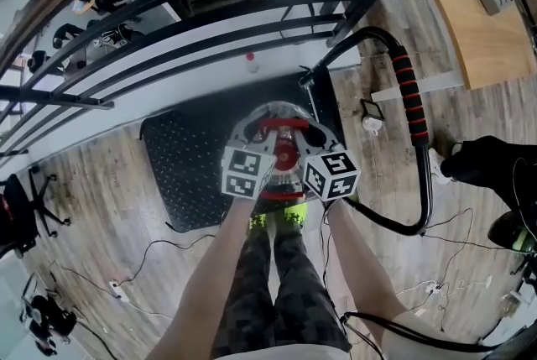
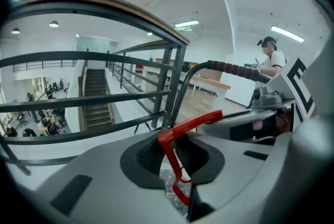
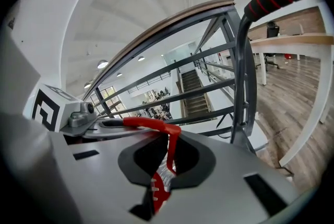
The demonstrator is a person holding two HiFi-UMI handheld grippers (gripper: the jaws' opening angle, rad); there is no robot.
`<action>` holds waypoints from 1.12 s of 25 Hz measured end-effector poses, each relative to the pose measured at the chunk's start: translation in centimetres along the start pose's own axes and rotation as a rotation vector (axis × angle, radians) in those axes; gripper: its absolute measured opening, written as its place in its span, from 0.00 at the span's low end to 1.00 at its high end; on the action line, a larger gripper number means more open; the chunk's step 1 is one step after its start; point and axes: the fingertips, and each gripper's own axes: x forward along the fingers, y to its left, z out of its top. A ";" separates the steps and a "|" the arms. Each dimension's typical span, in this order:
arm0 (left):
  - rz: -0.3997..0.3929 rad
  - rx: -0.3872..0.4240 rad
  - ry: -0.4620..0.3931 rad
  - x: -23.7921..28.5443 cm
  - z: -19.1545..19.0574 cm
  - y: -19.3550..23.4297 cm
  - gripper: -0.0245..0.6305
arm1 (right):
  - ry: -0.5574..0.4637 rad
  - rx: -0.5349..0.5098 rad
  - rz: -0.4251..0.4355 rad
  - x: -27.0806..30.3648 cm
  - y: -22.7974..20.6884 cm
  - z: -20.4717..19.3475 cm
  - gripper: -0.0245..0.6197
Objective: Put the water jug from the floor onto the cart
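Note:
The clear water jug (image 1: 250,125) with a red cap and red carry handle (image 1: 281,125) hangs over the right end of the cart's black platform (image 1: 180,157); I cannot tell whether it rests on it. My left gripper (image 1: 262,137) is shut on the handle's left end and my right gripper (image 1: 309,138) on its right end. In the left gripper view the red handle (image 2: 190,122) runs out from the closed jaws of that gripper (image 2: 175,160), with clear plastic (image 2: 169,186) below. In the right gripper view the handle (image 3: 148,124) is pinched by that gripper (image 3: 166,163).
The cart's push bar with a red-and-black grip (image 1: 413,98) curves round the right side. A dark metal railing (image 1: 210,10) stands just beyond the cart. Cables lie on the wood floor (image 1: 126,291). Another person's shoes (image 1: 487,161) are at the right; a wooden table (image 1: 478,14) stands further back.

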 end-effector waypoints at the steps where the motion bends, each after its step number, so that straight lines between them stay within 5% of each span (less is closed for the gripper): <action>1: -0.003 0.009 -0.001 0.3 0.0 0.2 0.09 | -0.001 -0.009 0.001 0.3 -0.1 0.1 0.07; 11: -0.018 0.040 -0.002 2.3 0.2 0.5 0.14 | -0.001 -0.044 0.004 1.9 -1.7 0.2 0.09; 19: -0.005 0.026 -0.009 1.9 0.2 1.1 0.23 | -0.022 0.035 0.004 2.2 -2.9 0.9 0.30; 28: 0.016 0.046 0.006 1.5 -0.3 0.9 0.24 | -0.069 0.148 -0.063 0.2 -6.3 1.2 0.35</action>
